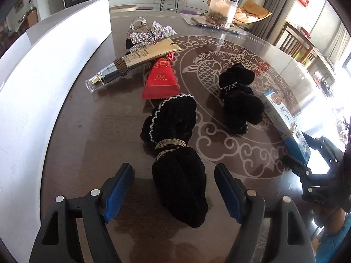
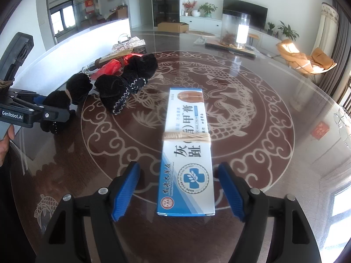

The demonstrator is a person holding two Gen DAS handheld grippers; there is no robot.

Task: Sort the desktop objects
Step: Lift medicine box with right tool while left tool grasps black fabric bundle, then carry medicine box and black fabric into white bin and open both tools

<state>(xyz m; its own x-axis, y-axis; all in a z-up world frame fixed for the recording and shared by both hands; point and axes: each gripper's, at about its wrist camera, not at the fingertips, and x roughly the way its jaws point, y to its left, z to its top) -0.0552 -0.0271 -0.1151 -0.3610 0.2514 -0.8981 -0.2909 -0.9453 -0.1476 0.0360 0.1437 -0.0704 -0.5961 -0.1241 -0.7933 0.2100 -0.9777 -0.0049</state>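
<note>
A black velvet bundle (image 1: 175, 175) tied with pale string lies on the dark fish-patterned table (image 1: 92, 131). My left gripper (image 1: 173, 189) points down over its near end. The blue pads (image 1: 119, 188) stand either side of the fabric without touching it. A second black bundle (image 1: 239, 96) lies further right. A blue-and-white ointment box (image 2: 188, 153) bound with string lies lengthwise in the right wrist view. My right gripper (image 2: 178, 191) straddles its near end, open, with a gap on each side.
A red packet (image 1: 161, 81), a gold tube (image 1: 136, 59) wrapped with cord and a rhinestone bow (image 1: 151, 35) lie beyond the bundle. A tall white box wall (image 1: 33, 76) runs along the left. A clear jar (image 1: 222, 8) stands at the far edge.
</note>
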